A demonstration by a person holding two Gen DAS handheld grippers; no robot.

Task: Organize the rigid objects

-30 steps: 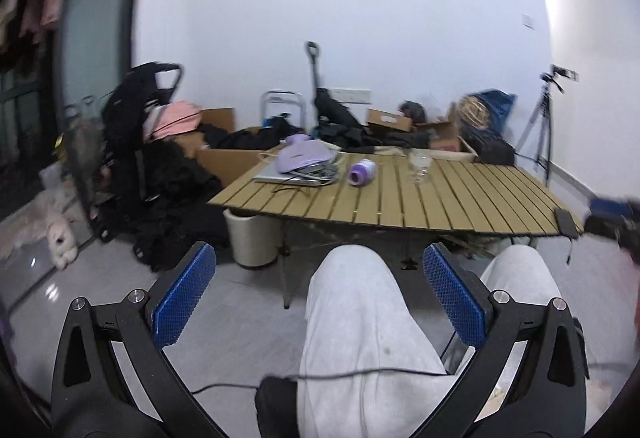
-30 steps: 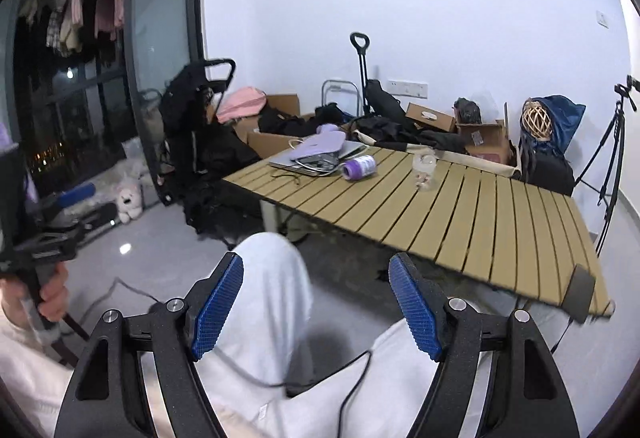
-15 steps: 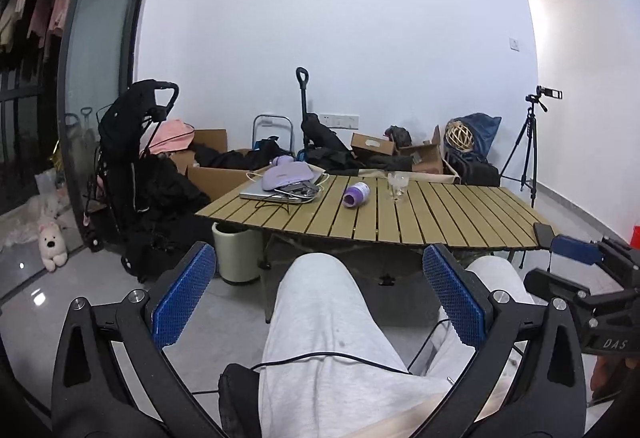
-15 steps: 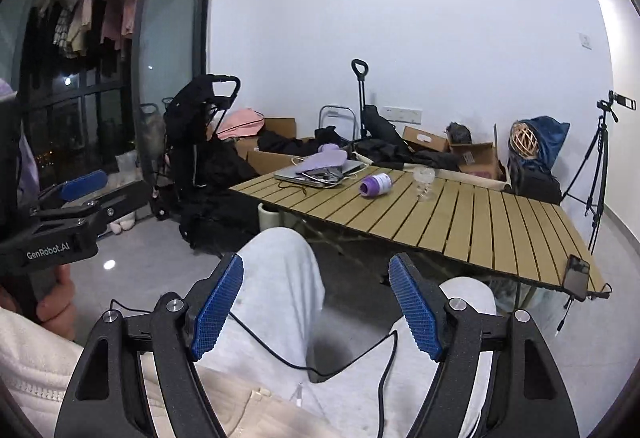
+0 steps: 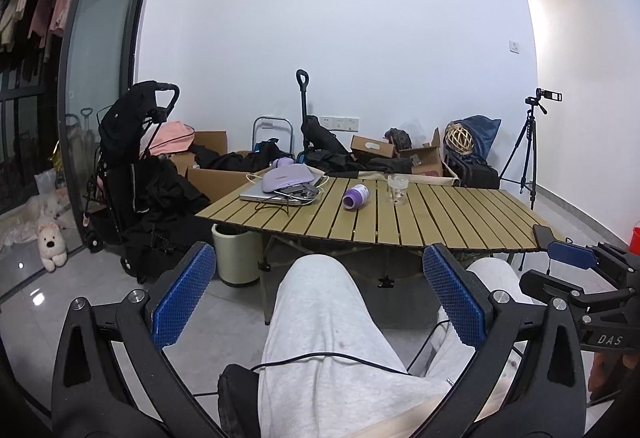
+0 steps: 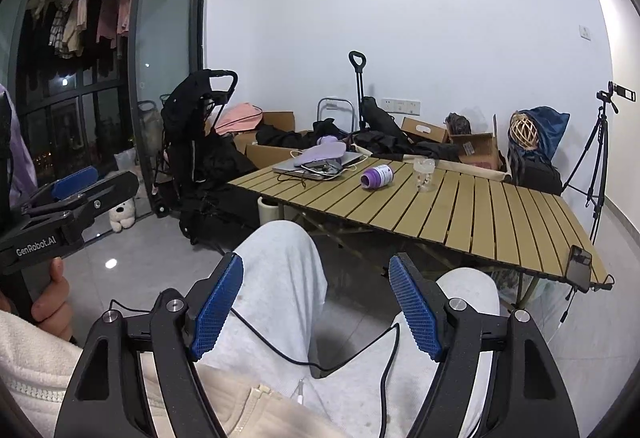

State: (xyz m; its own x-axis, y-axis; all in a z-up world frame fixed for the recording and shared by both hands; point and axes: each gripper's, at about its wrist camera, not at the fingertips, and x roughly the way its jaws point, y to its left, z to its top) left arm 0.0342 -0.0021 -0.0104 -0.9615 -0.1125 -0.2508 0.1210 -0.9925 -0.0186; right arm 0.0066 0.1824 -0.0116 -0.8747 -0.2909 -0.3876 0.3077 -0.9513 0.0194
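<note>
A slatted wooden table point(image 5: 440, 222) stands ahead; it also shows in the right wrist view point(image 6: 480, 213). On it lie a purple bottle on its side point(image 5: 357, 195) point(image 6: 377, 176), a clear glass point(image 5: 397, 189) point(image 6: 424, 174), a laptop with a lilac pouch and cables on top point(image 5: 285, 185) point(image 6: 320, 162), and a black phone at the right edge point(image 5: 544, 234) point(image 6: 579, 266). My left gripper point(image 5: 320, 298) and right gripper point(image 6: 316, 312) are open and empty, held over my lap, well short of the table.
A black stroller point(image 5: 132, 157) and cardboard boxes point(image 5: 216, 173) stand left of the table. A white bin point(image 5: 236, 258) sits under it. A tripod point(image 5: 528, 149) stands at the right wall. A plush toy point(image 5: 51, 246) lies on the floor.
Both grippers have tilted up and drawn back, so the table sits farther off and the other gripper has come into each view. Both stay open.
</note>
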